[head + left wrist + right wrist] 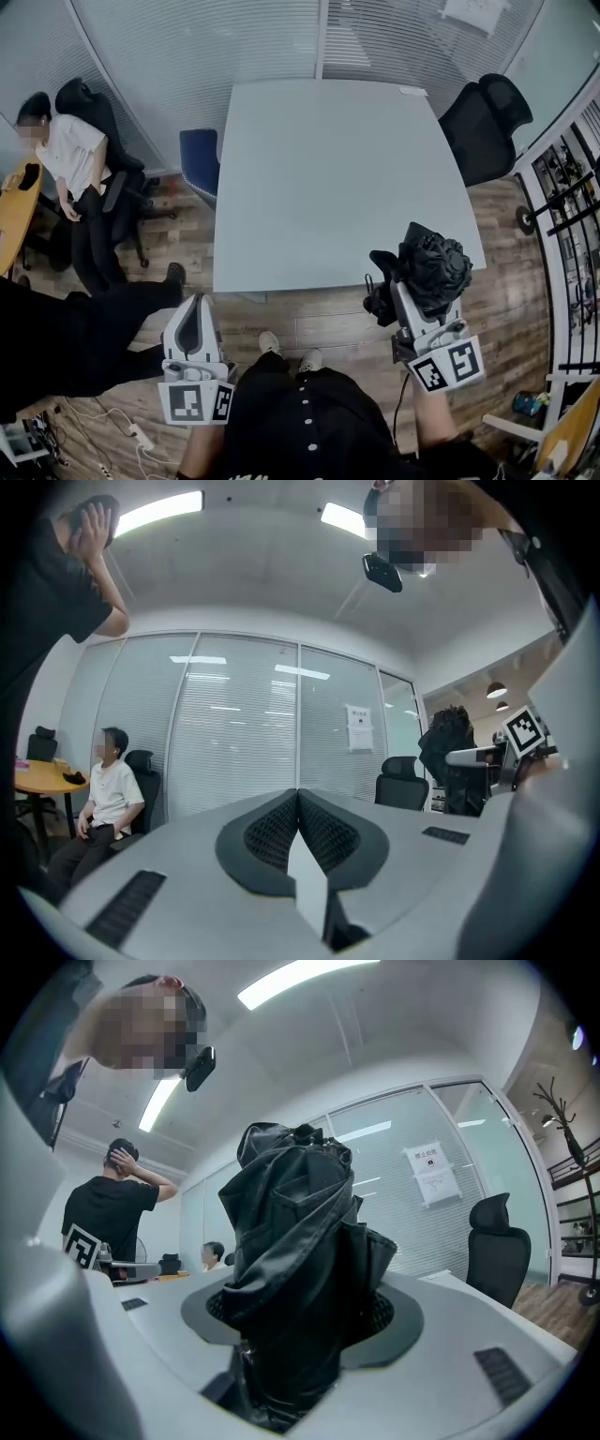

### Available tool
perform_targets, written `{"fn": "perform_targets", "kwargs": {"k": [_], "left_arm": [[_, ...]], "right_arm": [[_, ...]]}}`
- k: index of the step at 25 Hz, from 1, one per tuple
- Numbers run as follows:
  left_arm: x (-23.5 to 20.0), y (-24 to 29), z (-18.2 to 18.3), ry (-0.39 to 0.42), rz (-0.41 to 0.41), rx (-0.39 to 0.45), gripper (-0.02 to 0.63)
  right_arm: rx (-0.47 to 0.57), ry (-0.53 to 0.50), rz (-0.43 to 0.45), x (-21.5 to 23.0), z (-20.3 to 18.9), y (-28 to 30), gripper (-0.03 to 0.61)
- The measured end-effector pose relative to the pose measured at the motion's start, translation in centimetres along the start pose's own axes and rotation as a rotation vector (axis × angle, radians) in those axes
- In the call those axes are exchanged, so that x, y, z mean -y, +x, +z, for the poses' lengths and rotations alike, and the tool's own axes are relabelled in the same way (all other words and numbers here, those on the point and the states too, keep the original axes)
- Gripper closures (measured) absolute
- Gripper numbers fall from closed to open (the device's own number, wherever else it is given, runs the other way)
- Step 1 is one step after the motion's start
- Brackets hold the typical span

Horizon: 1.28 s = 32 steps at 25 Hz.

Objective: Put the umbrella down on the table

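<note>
The umbrella [433,267] is by the table's [337,178] near right corner; the left chair [199,161] and right chair [487,127] flank the table.

Pale square counter [328,178] on wood-plank floor [319,323], backed by glass partition [234,37] with closed blinds. 1 black office chair [483,127] near far right corner, 1 blue chair [200,164] at left edge. Seated person [70,155] beside round yellow table [17,211]. 2 ceiling light strips [159,511] lit overhead.
</note>
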State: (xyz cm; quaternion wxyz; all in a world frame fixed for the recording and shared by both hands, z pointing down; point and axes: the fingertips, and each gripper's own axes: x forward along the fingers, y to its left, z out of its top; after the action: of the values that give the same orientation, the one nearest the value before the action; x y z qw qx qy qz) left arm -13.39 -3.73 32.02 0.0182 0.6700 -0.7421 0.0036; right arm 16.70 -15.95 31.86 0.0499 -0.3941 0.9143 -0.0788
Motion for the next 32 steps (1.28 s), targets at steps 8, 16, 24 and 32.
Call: {"fn": "perform_targets", "kwargs": {"k": [8, 16, 24, 32], "left_arm": [[-3.2, 4.4, -0.3, -0.020, -0.014, 0.003, 0.598], [-8.1, 10.0, 0.3, -0.023, -0.045, 0.016, 0.598], [-10.7, 12.4, 0.3, -0.038, -0.068, 0.027, 0.598], [-11.7, 13.4, 1.4, -0.032, -0.105, 0.036, 0.598]], "right_arm": [[-0.015, -0.015, -0.010, -0.2, -0.3, 4.7, 0.305], [0.000, -0.038, -0.053, -0.6, 0.3, 10.8, 0.305], [0.004, -0.060, -0.077, -1.6, 0.5, 13.5, 0.305], [0.019, -0.066, -0.112, -2.4, 1.2, 13.6, 0.305]]}}
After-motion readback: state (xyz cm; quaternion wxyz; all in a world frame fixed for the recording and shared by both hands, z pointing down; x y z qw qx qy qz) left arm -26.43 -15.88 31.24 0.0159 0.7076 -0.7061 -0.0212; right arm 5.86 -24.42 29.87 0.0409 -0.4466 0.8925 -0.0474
